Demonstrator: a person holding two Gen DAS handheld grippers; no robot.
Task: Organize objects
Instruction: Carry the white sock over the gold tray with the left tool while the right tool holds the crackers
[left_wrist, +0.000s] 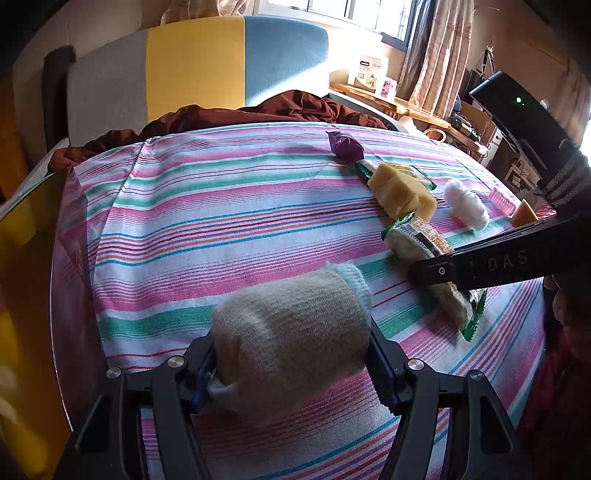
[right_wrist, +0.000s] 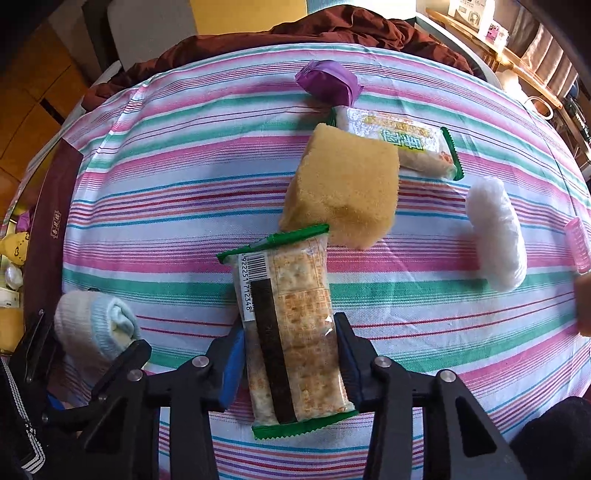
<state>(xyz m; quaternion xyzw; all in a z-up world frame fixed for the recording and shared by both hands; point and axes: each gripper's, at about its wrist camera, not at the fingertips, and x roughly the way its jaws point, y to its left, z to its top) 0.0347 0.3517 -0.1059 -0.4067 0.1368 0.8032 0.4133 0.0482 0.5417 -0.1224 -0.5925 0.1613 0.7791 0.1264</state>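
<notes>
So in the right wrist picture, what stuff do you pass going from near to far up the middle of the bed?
Cracker packet in the jaws → yellow sponge → second snack packet → purple wrapper → brown blanket.

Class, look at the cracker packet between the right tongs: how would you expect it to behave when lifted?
The cracker packet probably stays fairly stiff, since flat crackers fill it. Its glossy film looks slippery against the right tongs. A hard squeeze would likely crack the crackers.

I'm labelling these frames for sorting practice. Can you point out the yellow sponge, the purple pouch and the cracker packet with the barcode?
Yellow sponge (right_wrist: 343, 184), right wrist view, middle of its top face.
Purple pouch (right_wrist: 327, 83), right wrist view, centre of its body.
Cracker packet (right_wrist: 291, 314), right wrist view, clear wrapper mid-length.
</notes>
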